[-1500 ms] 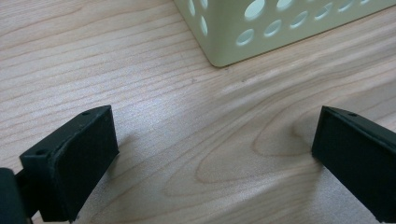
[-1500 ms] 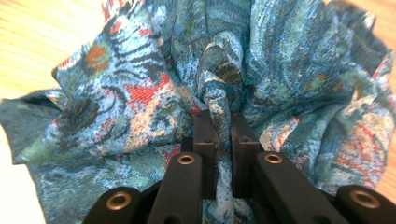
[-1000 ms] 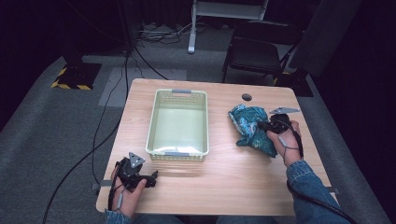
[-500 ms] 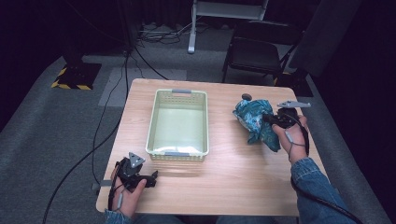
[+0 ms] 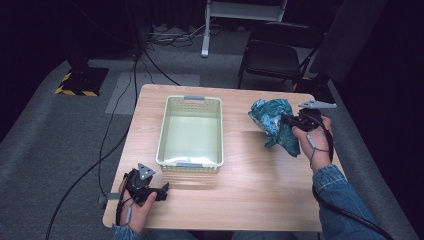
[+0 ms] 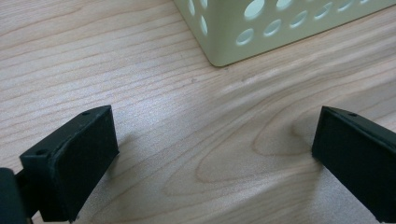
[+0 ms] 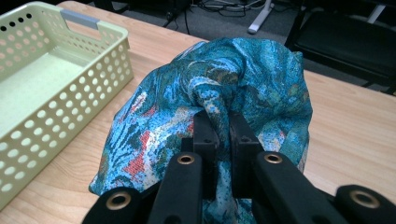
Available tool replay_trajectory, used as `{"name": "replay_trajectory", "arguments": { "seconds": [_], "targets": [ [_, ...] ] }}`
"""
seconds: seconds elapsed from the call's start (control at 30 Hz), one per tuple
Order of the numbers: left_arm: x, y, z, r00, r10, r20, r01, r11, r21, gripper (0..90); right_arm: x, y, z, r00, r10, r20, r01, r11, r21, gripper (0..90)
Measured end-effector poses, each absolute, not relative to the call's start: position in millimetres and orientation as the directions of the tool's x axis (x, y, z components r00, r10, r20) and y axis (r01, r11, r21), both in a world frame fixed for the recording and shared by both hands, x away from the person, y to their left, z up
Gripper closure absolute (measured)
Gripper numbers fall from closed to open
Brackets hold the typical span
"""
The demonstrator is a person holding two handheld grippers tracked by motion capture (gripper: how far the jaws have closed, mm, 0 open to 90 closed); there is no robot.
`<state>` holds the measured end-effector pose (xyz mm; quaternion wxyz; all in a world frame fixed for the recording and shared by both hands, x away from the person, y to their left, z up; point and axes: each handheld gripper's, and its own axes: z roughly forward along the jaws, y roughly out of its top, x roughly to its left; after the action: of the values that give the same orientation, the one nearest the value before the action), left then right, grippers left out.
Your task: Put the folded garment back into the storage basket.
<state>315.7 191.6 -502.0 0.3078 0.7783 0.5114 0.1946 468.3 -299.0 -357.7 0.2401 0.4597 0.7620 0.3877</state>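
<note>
high view has the right gripper (image 5: 287,120) out over the right side of the table (image 5: 240,200), pinching a bunched-up teal patterned cloth (image 5: 272,120). the cloth hangs off the jaws and droops down toward the wood, so it looks lifted rather than resting flat, though i can't tell for sure if the bottom edge touches the table. in the right gripper view the jaws are squeezed tight on a fold near the top of the cloth (image 7: 219,107), with the rest ballooning around them.

the thing that matters for what comes next, i'd guess: the pale green basket (image 5: 167,125) sits to the left of the cloth, near but apart, a strip of bare table between them. its long axis runs away from the person, and the long right wall is the side facing the cloth. so it reads like a sideways carry to the left, up over that wall, then a drop.

the left gripper (image 5: 160,192) is parked at the near left corner of the table, jaws spread wide with nothing between them, just in front of the basket's near corner (image 6: 224,46). the right hand is clearly the one doing the job here.
</note>
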Motion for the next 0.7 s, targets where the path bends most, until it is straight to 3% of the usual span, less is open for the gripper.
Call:
{"name": "replay_trajectory", "arguments": {
  "seconds": [0.7],
  "targets": [
    [316, 192, -502, 0.401, 0.916, -0.012, 0.677, -0.287, 0.678, 0.2, 467, -277, -326, -0.49, 0.872, -0.024, 0.463, 0.283, 0.84, 84.1]
  ]
}}
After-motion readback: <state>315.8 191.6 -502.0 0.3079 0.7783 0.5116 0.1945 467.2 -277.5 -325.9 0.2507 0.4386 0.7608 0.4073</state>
